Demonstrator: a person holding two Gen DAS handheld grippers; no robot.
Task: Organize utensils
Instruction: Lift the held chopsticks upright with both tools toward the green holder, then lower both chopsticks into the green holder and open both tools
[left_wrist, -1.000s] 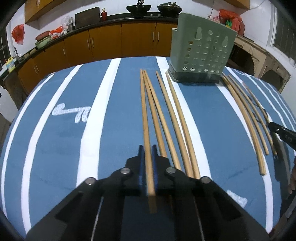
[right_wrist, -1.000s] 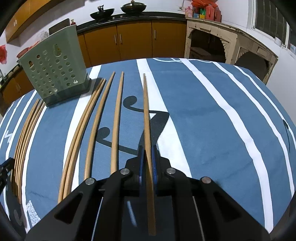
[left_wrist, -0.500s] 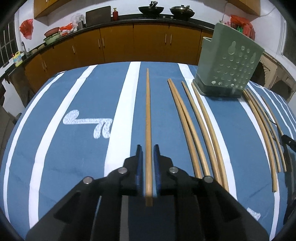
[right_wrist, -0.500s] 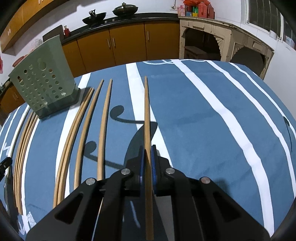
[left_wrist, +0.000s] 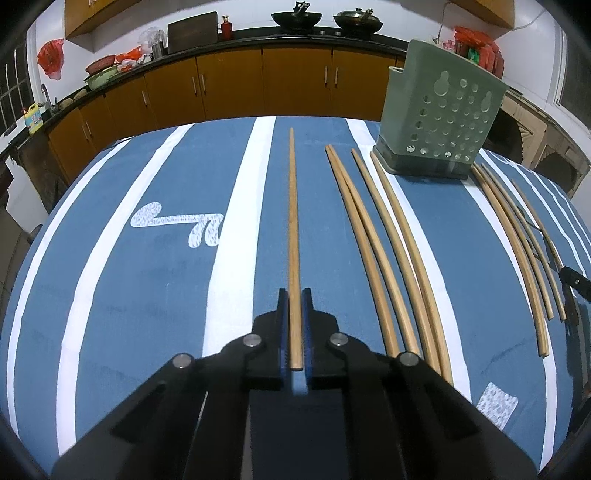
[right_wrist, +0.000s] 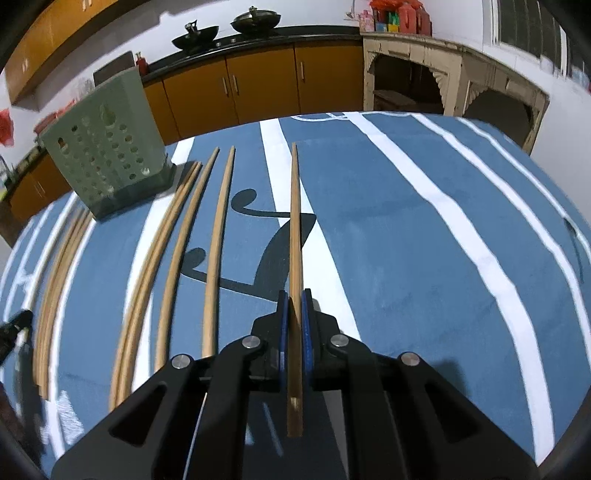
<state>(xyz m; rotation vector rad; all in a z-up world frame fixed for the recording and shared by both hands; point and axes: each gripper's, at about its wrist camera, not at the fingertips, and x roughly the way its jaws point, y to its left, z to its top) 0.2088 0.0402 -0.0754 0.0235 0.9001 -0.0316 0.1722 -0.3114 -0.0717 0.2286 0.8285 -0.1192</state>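
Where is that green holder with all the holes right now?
The green holder stands upright at the far end of the blue striped cloth, between two sets of chopsticks; it is far right in the left wrist view and far left in the right wrist view.

Edges and blur swallow the margins

Left gripper (right_wrist: 14, 325) is a blurred sliver at the frame edge; right gripper (left_wrist: 574, 278) cut off; far-left chopsticks (right_wrist: 55, 280) smear together.

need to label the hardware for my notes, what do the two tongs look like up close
Both match: the left tongs and right tongs are matte black angular plastic linkages with round silver pivot bolts, ending in two narrow black fingers lined with ribbed blue pads. No cables, markings or sleeves show clearly.
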